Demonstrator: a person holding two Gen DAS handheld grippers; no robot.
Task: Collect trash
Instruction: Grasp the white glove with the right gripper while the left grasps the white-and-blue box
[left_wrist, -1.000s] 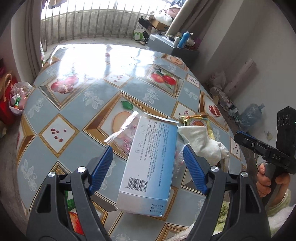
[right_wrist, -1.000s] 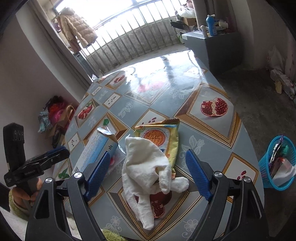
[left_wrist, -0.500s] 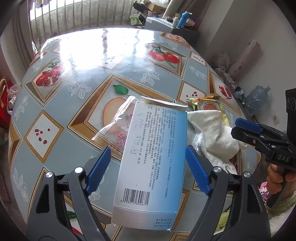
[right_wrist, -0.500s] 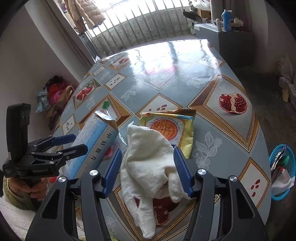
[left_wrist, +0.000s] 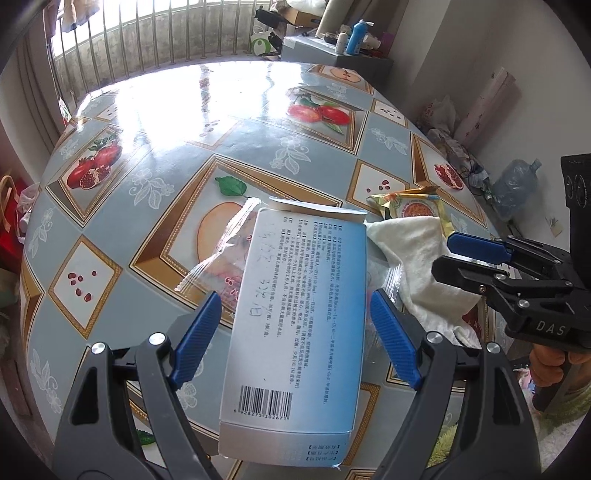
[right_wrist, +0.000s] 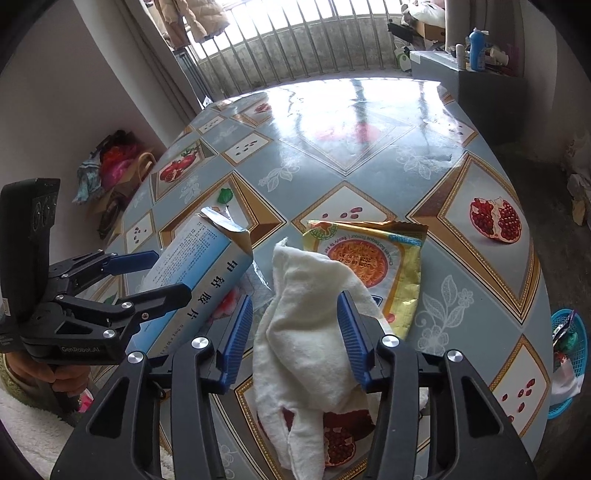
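Note:
A long blue-and-white carton (left_wrist: 295, 325) lies on the fruit-patterned table (left_wrist: 207, 122), its torn end far from me. My left gripper (left_wrist: 295, 328) is open, its blue pads on either side of the carton, not touching it. A white cloth (right_wrist: 306, 332) lies beside the carton (right_wrist: 199, 273), partly over a yellow snack wrapper (right_wrist: 373, 254). My right gripper (right_wrist: 295, 336) is open around the cloth, pads close to its sides. A clear plastic wrapper (left_wrist: 221, 251) lies under the carton. The left gripper shows in the right wrist view (right_wrist: 147, 277).
A blue trash basket (right_wrist: 567, 358) with waste stands on the floor right of the table. A grey cabinet (right_wrist: 480, 85) with bottles stands at the back. Bags (right_wrist: 110, 166) lie on the floor to the left. A water jug (left_wrist: 515, 184) stands at right.
Both grippers have moved forward and down over their objects. My right gripper's jaws have narrowed around the white cloth. The left gripper has stayed wide open about the carton.

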